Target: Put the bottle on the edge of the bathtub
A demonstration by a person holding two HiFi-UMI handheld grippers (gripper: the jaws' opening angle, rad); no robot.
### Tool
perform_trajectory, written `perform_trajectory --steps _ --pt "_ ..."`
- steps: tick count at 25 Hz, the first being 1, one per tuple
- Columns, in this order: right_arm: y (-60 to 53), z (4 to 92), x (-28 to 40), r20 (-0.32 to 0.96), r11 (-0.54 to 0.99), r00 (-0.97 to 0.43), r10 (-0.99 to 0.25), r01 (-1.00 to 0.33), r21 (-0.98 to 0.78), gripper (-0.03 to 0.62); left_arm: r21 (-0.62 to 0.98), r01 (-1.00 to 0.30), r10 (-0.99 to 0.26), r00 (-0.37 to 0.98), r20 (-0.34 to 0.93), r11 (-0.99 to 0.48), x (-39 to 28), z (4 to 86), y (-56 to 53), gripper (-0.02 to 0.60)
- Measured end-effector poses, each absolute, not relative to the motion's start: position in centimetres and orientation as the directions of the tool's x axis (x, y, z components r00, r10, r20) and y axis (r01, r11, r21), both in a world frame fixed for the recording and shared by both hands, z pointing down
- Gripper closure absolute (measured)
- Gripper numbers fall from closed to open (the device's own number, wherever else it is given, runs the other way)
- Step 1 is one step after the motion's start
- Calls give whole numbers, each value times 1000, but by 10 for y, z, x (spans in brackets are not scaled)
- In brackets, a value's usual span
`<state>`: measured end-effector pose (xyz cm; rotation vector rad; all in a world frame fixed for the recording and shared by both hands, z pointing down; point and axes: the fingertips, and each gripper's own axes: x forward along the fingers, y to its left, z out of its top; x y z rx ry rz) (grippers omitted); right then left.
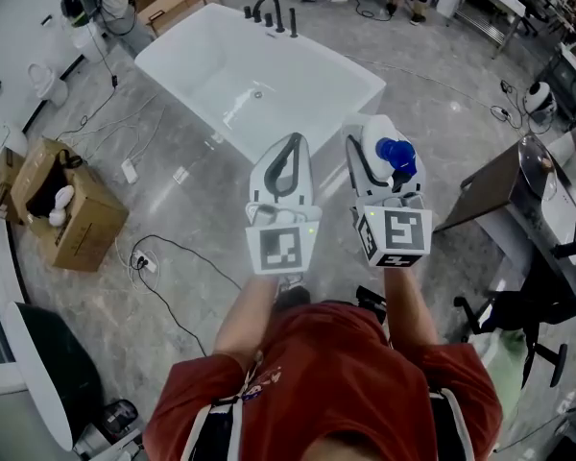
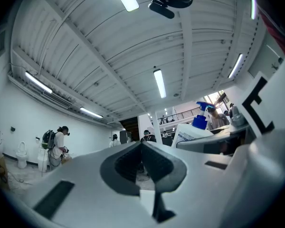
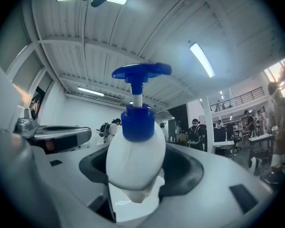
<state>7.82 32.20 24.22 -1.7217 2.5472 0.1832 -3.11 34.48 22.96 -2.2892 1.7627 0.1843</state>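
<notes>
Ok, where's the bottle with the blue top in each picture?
Head view: the bottle is just right of the middle, below the bathtub.
Left gripper view: bottle right of the middle, small.
Right gripper view: bottle in the middle, big and close.
Shared landmark: its blue pump, seen in all three.
</notes>
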Motion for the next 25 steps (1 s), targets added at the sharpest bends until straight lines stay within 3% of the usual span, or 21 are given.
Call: perform_trajectory --steps 25 --pt "266 249 -3 -124 343 -348 -929 -937 61 319 -87 -954 -921 299 -251 -286 -115 235 283 566"
